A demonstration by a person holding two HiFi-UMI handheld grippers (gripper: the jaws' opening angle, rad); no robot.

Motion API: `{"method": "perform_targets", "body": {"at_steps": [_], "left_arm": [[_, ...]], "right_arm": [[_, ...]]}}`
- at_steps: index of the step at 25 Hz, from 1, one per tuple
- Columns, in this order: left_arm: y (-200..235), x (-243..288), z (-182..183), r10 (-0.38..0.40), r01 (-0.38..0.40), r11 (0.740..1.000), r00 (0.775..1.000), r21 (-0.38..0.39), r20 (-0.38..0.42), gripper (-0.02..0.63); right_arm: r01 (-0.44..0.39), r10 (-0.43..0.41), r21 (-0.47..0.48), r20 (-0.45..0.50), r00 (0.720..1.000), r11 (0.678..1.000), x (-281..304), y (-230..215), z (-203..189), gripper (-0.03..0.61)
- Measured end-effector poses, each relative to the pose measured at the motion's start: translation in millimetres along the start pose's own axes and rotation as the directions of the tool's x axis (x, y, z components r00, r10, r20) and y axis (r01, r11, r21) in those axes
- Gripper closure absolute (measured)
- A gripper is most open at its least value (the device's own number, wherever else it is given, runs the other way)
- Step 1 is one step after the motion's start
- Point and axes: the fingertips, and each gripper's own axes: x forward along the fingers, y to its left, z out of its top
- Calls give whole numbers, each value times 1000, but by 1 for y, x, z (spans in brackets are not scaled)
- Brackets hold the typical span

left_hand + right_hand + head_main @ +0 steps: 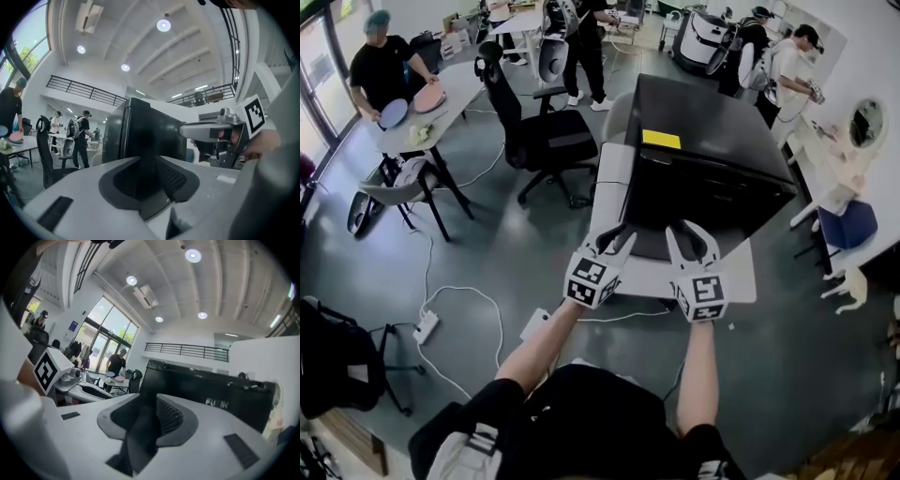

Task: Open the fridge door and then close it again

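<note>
The black fridge (pixel 703 169) stands just ahead of me, a yellow note (pixel 661 140) on its top, and its door looks closed. Both grippers are held side by side, level, a little short of its near face. My left gripper (pixel 616 242) is open with nothing between its dark pads; the left gripper view shows it (pixel 149 180) aimed at the fridge's corner (pixel 140 136). My right gripper (pixel 688 232) is open and empty too, and the right gripper view has it (pixel 147 423) pointing at the lettered fridge front (pixel 206 387). Neither touches the fridge.
A black office chair (pixel 539 131) stands left of the fridge. Further left a person sits at a grey table (pixel 441 103). White cables and a power strip (pixel 427 326) lie on the floor. A blue-seated chair (pixel 848 230) is at right, and people stand at the back.
</note>
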Motion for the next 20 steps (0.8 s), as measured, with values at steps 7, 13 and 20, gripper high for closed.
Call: {"method": "perform_targets", "body": {"at_steps": [7, 13, 20], "left_arm": [[36, 46, 7, 27, -26, 999, 999, 34, -40, 420], [52, 65, 7, -28, 30, 999, 998, 37, -64, 371], [51, 77, 9, -101, 102, 995, 993, 20, -56, 368]], "right_arm": [[-49, 46, -320, -18, 999, 946, 43, -30, 74, 425], [-235, 163, -451, -193, 968, 861, 78, -23, 78, 402], [-304, 185, -509, -271, 945, 805, 85, -30, 69, 474]]}}
